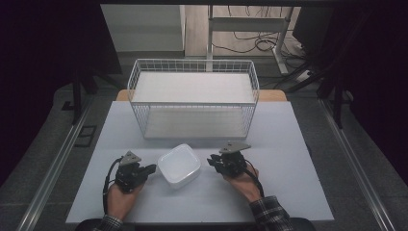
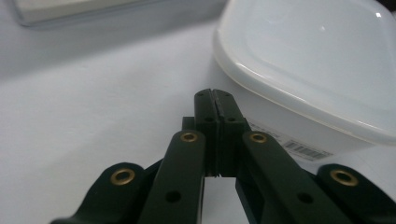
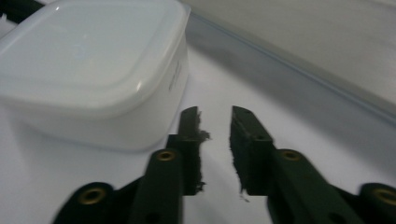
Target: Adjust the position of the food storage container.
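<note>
- Jaws of the left gripper [image 2: 218, 100] are pressed fully together with nothing between them; the tips sit just beside the near wall of the white lidded container [image 2: 308, 70], and whether they touch it cannot be told.
- Jaws of the right gripper [image 3: 215, 116] stand a little apart with a narrow gap and nothing in it; the pads grip no object. Their edges are blurred.
- From the high view, the container [image 1: 179, 165] rests on the white table [image 1: 284, 192], turned corner-on to the person, between the left gripper [image 1: 150, 169] and the right gripper [image 1: 212, 161], and just in front of the wire basket [image 1: 193, 67].
- The lid is seated on the container (a barcode label shows on its side wall in the left gripper view).
- The basket stands upright behind the container, near it and apart from it; a white board lies inside it.
- Judgement: the two tools flank the container from opposite sides, which suits steadying or pushing it from both flanks rather than pinching it, since neither pair of jaws is wide enough to take its body.
- Judgement: the left jaws' closed state gives a blunt, firm tip for nudging the wall.
- Risk noted: a one-sided push could spin the container on the smooth surface.
</note>
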`<state>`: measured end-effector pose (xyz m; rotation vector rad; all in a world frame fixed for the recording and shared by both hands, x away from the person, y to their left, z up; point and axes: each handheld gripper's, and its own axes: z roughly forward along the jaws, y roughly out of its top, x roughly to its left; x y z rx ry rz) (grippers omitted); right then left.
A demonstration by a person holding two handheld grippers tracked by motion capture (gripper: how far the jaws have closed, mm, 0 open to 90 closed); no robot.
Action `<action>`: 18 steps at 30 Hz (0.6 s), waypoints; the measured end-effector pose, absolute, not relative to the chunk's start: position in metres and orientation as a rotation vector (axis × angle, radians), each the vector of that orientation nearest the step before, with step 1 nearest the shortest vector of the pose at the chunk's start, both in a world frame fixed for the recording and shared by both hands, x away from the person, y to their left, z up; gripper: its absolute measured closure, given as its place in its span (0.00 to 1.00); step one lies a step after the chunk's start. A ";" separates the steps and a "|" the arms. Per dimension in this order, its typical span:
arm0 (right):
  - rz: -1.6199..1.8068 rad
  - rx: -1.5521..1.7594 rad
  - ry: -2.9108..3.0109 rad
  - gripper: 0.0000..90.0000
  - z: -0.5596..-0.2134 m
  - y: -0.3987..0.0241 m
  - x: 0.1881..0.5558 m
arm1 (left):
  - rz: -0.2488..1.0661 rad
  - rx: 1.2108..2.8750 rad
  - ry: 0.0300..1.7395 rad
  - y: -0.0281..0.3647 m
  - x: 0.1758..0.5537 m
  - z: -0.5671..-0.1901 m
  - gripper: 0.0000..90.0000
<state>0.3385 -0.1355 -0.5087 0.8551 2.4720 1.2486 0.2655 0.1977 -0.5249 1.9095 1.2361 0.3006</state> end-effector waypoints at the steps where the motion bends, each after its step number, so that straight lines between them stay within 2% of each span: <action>1: 1.249 0.855 2.472 0.87 -0.509 -0.135 0.338 | 0.301 1.909 1.236 0.198 0.265 -0.525 1.00; 3: 1.241 0.831 2.485 0.92 -0.509 -0.124 0.345 | 0.297 1.913 1.234 0.193 0.266 -0.525 1.00; 7: 1.227 0.816 2.547 0.95 -0.517 -0.109 0.354 | 0.274 1.896 1.212 0.187 0.268 -0.525 1.00; 18: 1.146 0.864 2.562 0.96 -0.510 -0.130 0.342 | 0.227 1.888 1.162 0.166 0.282 -0.527 1.00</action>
